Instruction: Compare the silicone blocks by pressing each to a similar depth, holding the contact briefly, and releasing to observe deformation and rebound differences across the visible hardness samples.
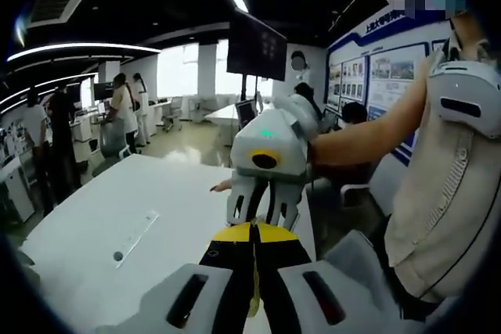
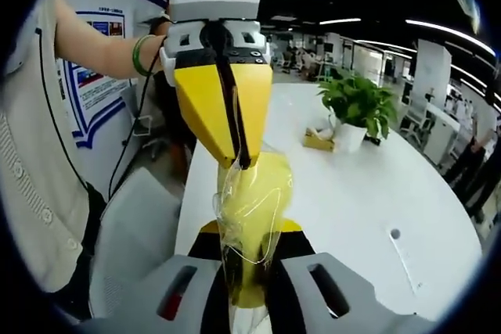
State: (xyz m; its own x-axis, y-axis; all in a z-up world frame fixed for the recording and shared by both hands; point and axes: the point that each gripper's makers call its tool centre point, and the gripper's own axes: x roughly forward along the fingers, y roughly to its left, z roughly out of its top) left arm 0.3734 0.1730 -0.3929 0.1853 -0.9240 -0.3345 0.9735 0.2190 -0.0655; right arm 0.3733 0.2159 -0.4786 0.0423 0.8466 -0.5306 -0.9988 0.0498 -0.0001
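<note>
Room: open office, long white tabletop (image 2: 368, 201), ceiling strip lights, people standing in the background.
Left hand-held gripper (image 2: 235, 160): yellow jaws pressed together on the top edge of a clear plastic sleeve (image 2: 249, 217).
Right hand-held gripper (image 2: 249, 291): jaws closed on the sleeve's lower end.
Silicone block (image 2: 262, 193): yellow, inside the sleeve, held in the air between both grippers, above the tabletop edge.
Potted plant (image 2: 356, 107): on the tabletop, well apart.

Clear plastic film (image 2: 249, 224) between closed fingers: contents unreadable. Far wall posters (image 1: 374, 76) too small to read.
</note>
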